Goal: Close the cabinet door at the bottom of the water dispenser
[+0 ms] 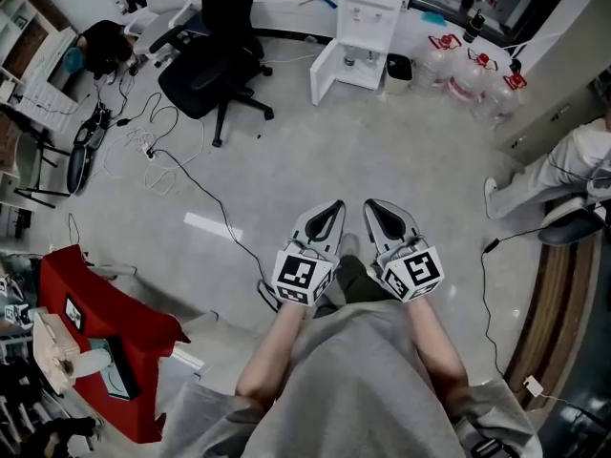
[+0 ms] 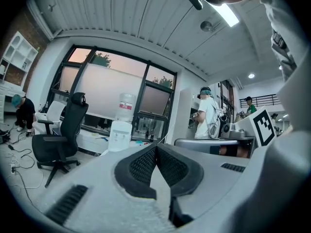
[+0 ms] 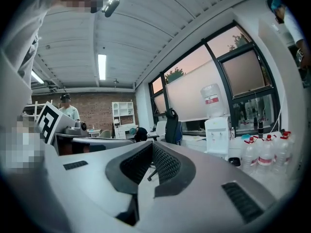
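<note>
Red is the box [image 1: 95, 342] at the lower left of the head view. A black chair [image 1: 205, 74] stands at the upper left, with cords [image 1: 158, 151] lying on the floor [image 1: 382, 160] near it.

In the middle, low down, the left gripper [image 1: 334, 206] is pressed together with nothing in it. The right gripper [image 1: 372, 204] sits just beside it, pressed together and empty too.

The white water dispenser [image 1: 370, 8] is at the top middle, well apart from both grippers. Its bottom door [image 1: 325, 72] hangs open, out to the left. Water bottles [image 1: 473, 70] stand to its right.

The job has not started yet, I think. The person should first walk up close, keeping away from the chair and the cords. Then it seems best to put the flat side of one gripper on the outside of the door, near its loose edge. Push slowly to the right until the door sits flat against the dispenser. A soft push should stop it from bouncing back open.
</note>
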The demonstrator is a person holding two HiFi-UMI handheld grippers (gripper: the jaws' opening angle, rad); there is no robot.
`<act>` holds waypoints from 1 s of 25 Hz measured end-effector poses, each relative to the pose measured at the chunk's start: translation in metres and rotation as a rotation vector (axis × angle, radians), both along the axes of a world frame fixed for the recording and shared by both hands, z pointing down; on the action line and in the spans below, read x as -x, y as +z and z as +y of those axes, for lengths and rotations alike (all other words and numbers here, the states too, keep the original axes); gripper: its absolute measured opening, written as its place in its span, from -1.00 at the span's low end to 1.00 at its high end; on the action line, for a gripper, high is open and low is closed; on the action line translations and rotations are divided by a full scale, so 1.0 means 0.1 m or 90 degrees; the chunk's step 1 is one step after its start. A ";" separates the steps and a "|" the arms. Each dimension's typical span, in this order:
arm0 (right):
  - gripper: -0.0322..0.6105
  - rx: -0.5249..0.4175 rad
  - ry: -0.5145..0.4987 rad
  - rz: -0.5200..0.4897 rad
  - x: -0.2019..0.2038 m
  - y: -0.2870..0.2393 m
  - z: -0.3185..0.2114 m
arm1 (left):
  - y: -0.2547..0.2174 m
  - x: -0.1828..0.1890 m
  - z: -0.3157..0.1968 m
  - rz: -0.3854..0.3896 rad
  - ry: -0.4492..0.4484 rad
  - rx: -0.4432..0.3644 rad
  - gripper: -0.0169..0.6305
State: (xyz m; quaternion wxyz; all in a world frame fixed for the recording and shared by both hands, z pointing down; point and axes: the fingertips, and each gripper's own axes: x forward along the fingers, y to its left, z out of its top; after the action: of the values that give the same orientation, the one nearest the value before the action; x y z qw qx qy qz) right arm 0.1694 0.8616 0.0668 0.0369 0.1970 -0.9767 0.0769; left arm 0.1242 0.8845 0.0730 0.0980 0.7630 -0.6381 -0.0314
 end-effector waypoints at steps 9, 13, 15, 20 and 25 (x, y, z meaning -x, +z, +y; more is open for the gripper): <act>-0.86 0.021 -0.020 -0.022 0.30 0.12 -1.08 | 0.10 0.23 -1.03 -0.021 -0.009 0.033 -0.92; -0.86 0.034 -0.020 -0.032 0.33 0.11 -1.52 | 0.05 0.30 -1.47 -0.030 -0.012 0.039 -0.92; -0.86 0.042 -0.018 -0.036 0.34 0.12 -1.72 | 0.05 0.34 -1.65 -0.036 -0.013 0.046 -0.92; -0.86 0.069 -0.009 -0.047 0.37 0.19 -2.10 | 0.12 0.42 -2.00 -0.045 -0.010 0.072 -0.92; -0.86 0.085 -0.002 -0.050 0.57 0.29 -2.41 | 0.21 0.64 -2.32 -0.048 -0.005 0.086 -0.92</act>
State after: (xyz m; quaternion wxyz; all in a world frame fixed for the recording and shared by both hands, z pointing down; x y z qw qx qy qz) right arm 0.1127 0.6209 0.0957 0.0116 0.1892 -0.9704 0.1495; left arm 0.0601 0.6530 0.0937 0.1246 0.7529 -0.6450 0.0401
